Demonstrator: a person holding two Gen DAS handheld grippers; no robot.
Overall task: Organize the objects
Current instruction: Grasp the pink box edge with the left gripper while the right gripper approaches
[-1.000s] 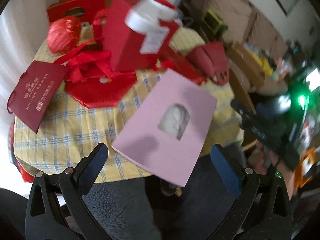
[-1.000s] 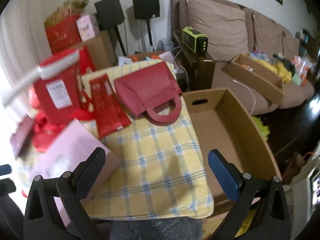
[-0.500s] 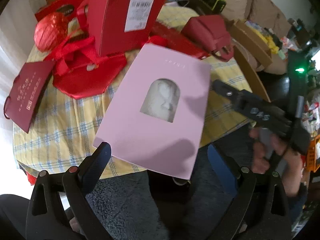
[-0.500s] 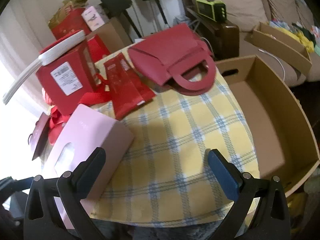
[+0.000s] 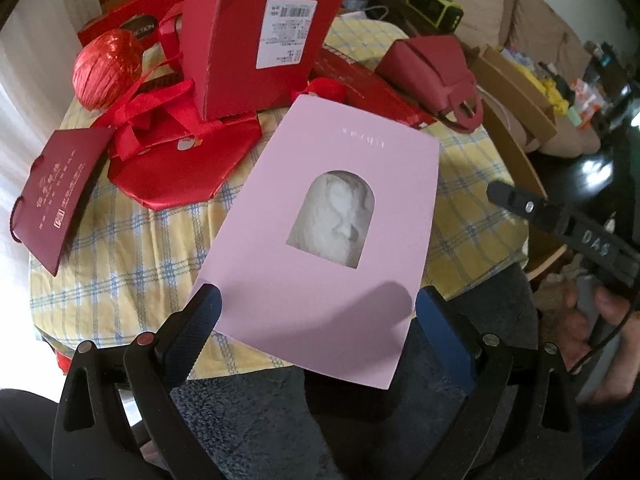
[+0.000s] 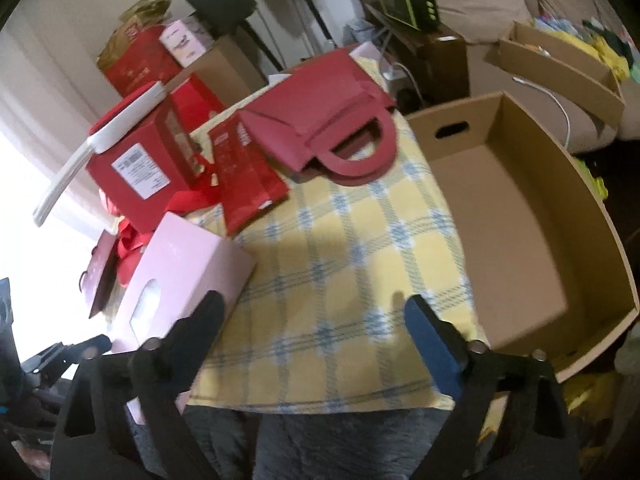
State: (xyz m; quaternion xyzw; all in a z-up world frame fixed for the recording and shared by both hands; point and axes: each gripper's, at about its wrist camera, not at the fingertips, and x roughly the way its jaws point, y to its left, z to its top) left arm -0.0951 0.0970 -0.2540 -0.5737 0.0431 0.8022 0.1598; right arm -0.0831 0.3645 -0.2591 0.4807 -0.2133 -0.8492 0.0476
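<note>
A pink box (image 5: 332,236) with an arched window lies on the yellow checked table, its near end hanging over the table's front edge; it also shows in the right wrist view (image 6: 180,280). My left gripper (image 5: 316,316) is open, its fingers either side of the box's near end, not touching it. My right gripper (image 6: 314,328) is open and empty above the table's front edge, right of the pink box. An empty cardboard box (image 6: 516,216) stands just right of the table.
On the table behind the pink box: a tall red box (image 5: 256,40) with a white lid, red fabric bags (image 5: 180,156), a red ball (image 5: 106,68), a dark red paper bag (image 5: 52,192), a flat red packet (image 6: 248,172), a red handbag (image 6: 332,128). Sofa and boxes stand beyond.
My left gripper has come closer to the pink box, so its near end now sits between the open fingers. My right gripper has tilted slightly over the table's front.
</note>
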